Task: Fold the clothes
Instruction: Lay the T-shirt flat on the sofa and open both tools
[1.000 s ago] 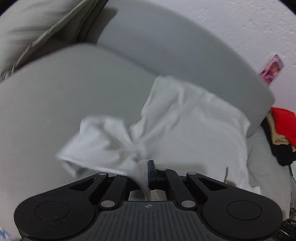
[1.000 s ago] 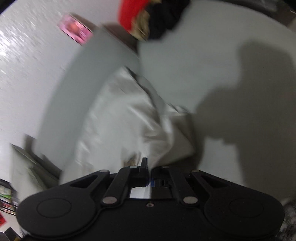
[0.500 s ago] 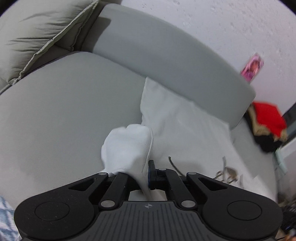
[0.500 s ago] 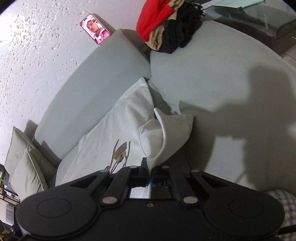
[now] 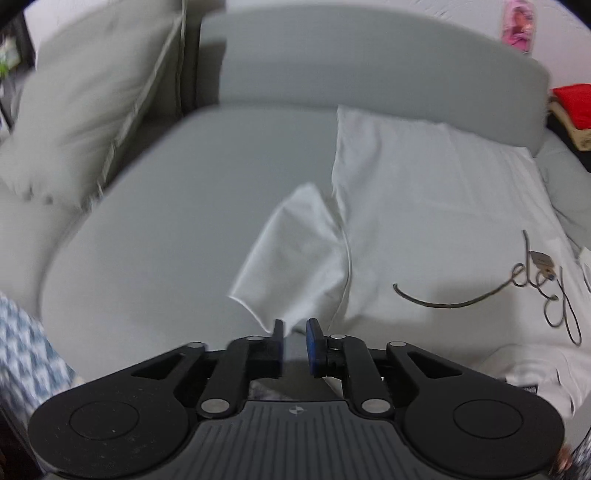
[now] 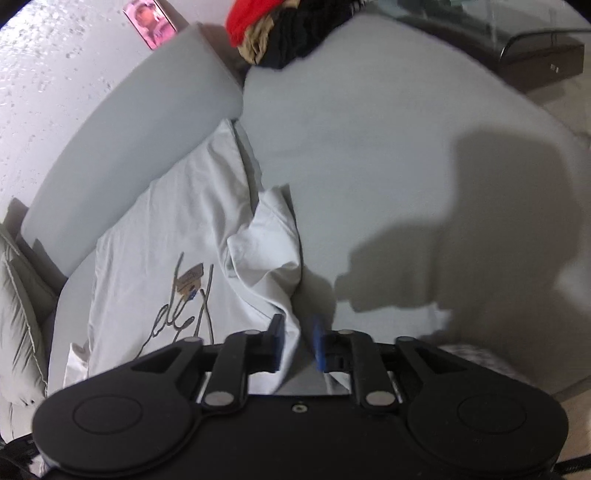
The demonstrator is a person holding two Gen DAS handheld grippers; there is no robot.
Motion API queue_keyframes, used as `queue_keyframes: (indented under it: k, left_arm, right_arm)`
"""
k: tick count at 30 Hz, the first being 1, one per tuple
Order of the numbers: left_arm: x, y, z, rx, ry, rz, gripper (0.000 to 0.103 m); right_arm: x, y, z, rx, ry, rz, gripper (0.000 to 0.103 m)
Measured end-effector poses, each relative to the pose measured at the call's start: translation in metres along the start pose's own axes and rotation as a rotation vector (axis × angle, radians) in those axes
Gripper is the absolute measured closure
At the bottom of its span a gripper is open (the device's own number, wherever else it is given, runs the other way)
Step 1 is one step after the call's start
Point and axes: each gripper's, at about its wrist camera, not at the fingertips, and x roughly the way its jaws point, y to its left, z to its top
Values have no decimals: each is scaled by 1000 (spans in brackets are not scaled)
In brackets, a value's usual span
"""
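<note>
White crumpled cotton shirt (image 5: 436, 206) flat on our smooth grey sofa (image 5: 177, 229), sleeves folded inward, just beyond our left tongs (image 5: 294, 345) and right tongs (image 6: 297, 345), both parted, gripping nothing

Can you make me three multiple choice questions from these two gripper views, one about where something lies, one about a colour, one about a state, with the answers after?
1. Where does the white shirt lie?
A. on the grey sofa seat
B. on the floor
C. on a glass table

2. What colour is the top garment in the clothes pile?
A. blue
B. red
C. yellow

3. How does the left gripper stand?
A. shut on a sleeve
B. open
C. out of view

Answers: 1 A, the shirt is spread on the seat cushion. 2 B, red cloth tops the heap. 3 B, a gap shows between its fingers with no cloth pinched.
</note>
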Motion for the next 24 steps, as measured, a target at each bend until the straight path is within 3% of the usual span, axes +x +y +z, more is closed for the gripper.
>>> queue_keyframes:
  k: [3,5,6,11,18,21,24]
  left_arm:
    - [-7,-11,-4,6,-18,-73,81]
    - [-2,-26,-4,23,-6,-130,71]
    - [1,-34,-5,33,4,-153,71]
    - [32,-83,-2,131,86,-151,65]
    - [31,-101,-37,365,119,-134,63]
    - [20,-88,-41,415,192,-149,63]
    - [9,-76,-50,450,224,-147,64]
  right_arm:
    - [-10,9,-2,-35,-15,62,76]
    - [-5,24,-8,-78,15,123,76]
    - [2,34,-13,-107,36,144,76]
    - [43,90,-35,-257,133,161,76]
    - [78,119,-65,-443,197,98,71]
    - [63,114,-79,-518,244,68,72]
    - [44,99,-85,-492,330,48,72]
